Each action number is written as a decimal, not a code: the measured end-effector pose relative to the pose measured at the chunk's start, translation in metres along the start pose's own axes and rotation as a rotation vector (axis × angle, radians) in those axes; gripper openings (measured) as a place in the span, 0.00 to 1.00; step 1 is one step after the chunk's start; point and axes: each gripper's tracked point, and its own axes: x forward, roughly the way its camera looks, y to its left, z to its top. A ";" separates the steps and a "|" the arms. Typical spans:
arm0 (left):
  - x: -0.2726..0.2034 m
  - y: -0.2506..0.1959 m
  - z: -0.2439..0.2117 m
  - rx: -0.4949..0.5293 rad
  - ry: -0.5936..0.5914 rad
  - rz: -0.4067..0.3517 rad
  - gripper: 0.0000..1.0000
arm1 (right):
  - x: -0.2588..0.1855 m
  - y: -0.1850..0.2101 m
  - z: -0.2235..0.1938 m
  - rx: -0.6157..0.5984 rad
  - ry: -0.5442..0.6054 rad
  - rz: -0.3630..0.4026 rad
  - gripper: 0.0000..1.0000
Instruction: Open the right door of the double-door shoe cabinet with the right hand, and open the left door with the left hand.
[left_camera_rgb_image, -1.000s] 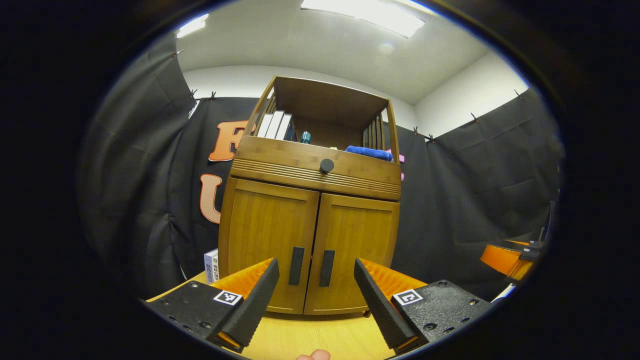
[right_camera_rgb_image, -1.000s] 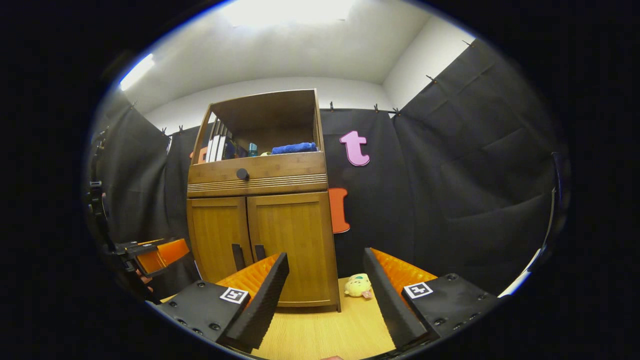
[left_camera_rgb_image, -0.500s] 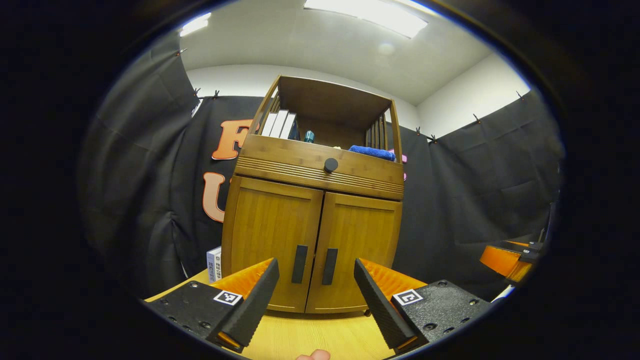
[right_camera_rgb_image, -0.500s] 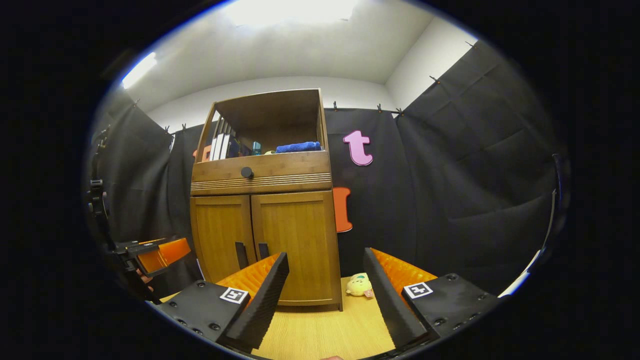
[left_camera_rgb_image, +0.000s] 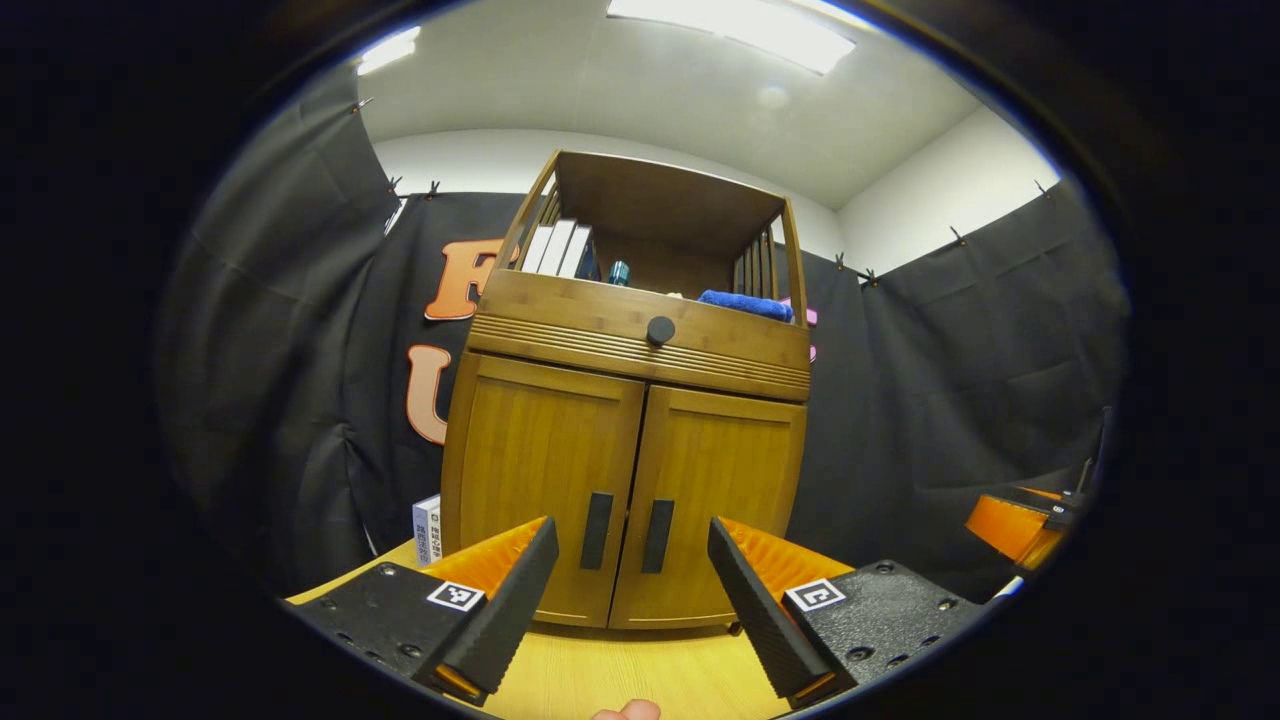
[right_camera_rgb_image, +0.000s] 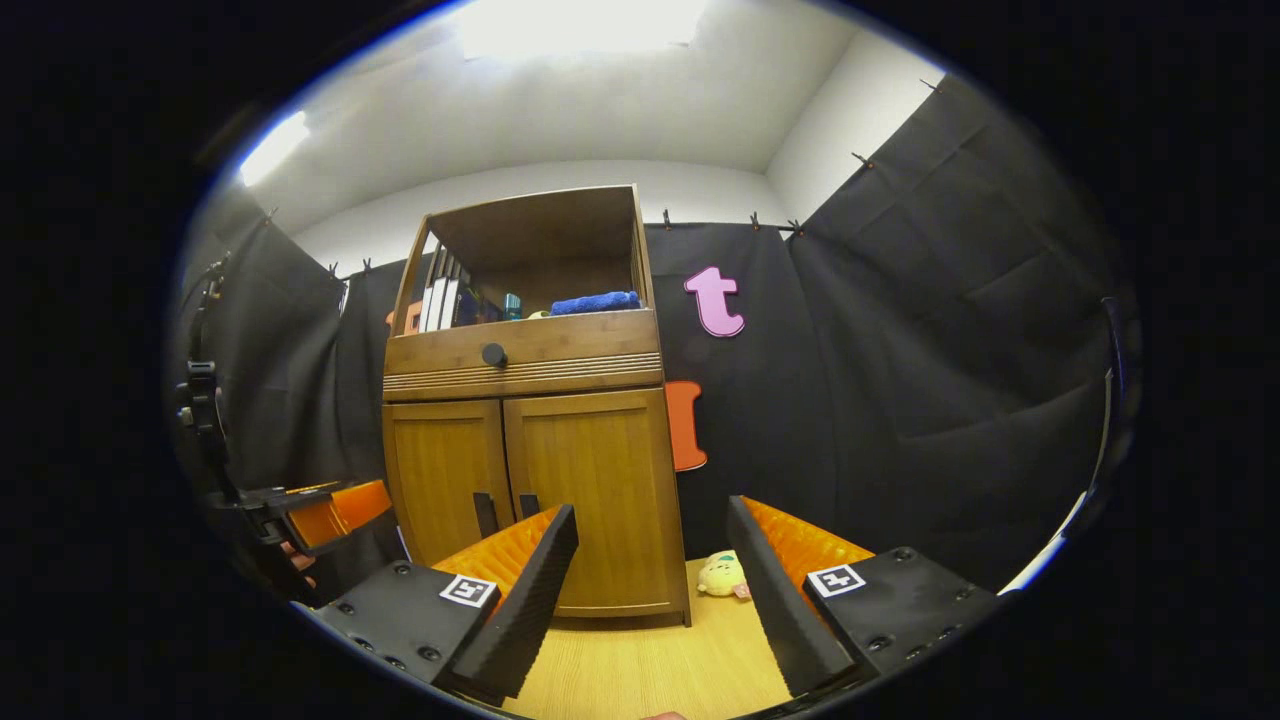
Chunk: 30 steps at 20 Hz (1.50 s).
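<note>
Two doors of the shoe cabinet (left_camera_rgb_image: 625, 440) are closed, so no step of the task is done yet; I judge that I am in the approach. The cabinet stands on the wooden surface (left_camera_rgb_image: 640, 675), in front of me and against the booth wall. In the left gripper view my left hand-held gripper (left_camera_rgb_image: 633, 590) is released, its fingers wide apart, and between them I see the left door (left_camera_rgb_image: 545, 480) and the right door (left_camera_rgb_image: 715, 500), each with a dark vertical handle near the middle seam: the left handle (left_camera_rgb_image: 597, 531) and the right handle (left_camera_rgb_image: 657, 536). In the right gripper view my right hand-held gripper (right_camera_rgb_image: 650, 590) is also released and holds nothing; it points beside the cabinet's right edge, toward a small plush toy (right_camera_rgb_image: 722, 576) on the surface. I think the next move asks me to turn the right hand-held gripper toward the right handle, go forward, clench on it, and pull the door outward on its hinge.
</note>
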 end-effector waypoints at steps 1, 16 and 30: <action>0.001 0.001 0.001 -0.002 0.000 0.007 0.91 | 0.001 0.000 -0.002 0.007 -0.001 0.002 0.98; 0.013 0.056 0.003 -0.006 -0.097 0.125 0.94 | 0.094 0.063 -0.052 -0.017 0.069 0.161 0.97; -0.023 0.126 0.004 0.013 -0.112 0.308 0.95 | 0.289 0.191 -0.140 -0.045 0.159 0.286 0.97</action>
